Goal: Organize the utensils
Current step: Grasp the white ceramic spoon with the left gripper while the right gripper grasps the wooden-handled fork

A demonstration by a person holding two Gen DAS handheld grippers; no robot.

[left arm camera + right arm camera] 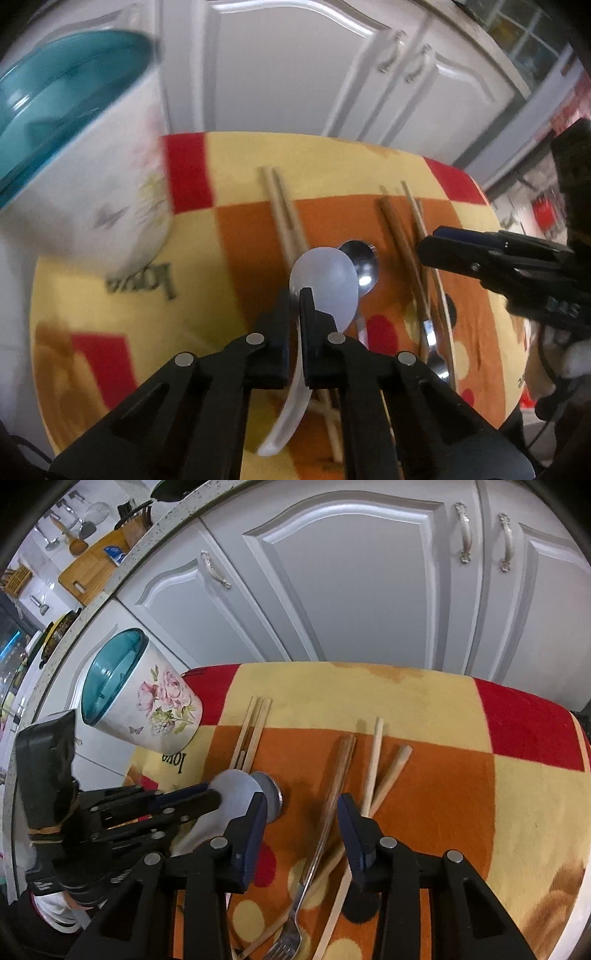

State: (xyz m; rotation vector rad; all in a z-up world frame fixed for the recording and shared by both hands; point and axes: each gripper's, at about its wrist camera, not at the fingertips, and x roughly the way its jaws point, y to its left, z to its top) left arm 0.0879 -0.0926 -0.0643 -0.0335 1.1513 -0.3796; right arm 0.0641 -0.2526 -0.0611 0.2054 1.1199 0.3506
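My left gripper [295, 299] is shut on a translucent white plastic spoon [327, 280] and holds it above the cloth; it shows at the left of the right wrist view [218, 797]. A metal spoon [364, 267] lies under it. The floral utensil holder with a teal rim [147, 698] stands at the table's left; it is blurred in the left wrist view [85, 177]. My right gripper [303, 812] is open above a wood-handled fork [325, 812] and wooden chopsticks [373, 764]. Another chopstick pair [253, 731] lies near the holder.
A chequered yellow, orange and red cloth [517, 794] covers the small table. White cabinet doors [369, 590] stand right behind it. A counter with a cutting board [92, 568] is at the upper left.
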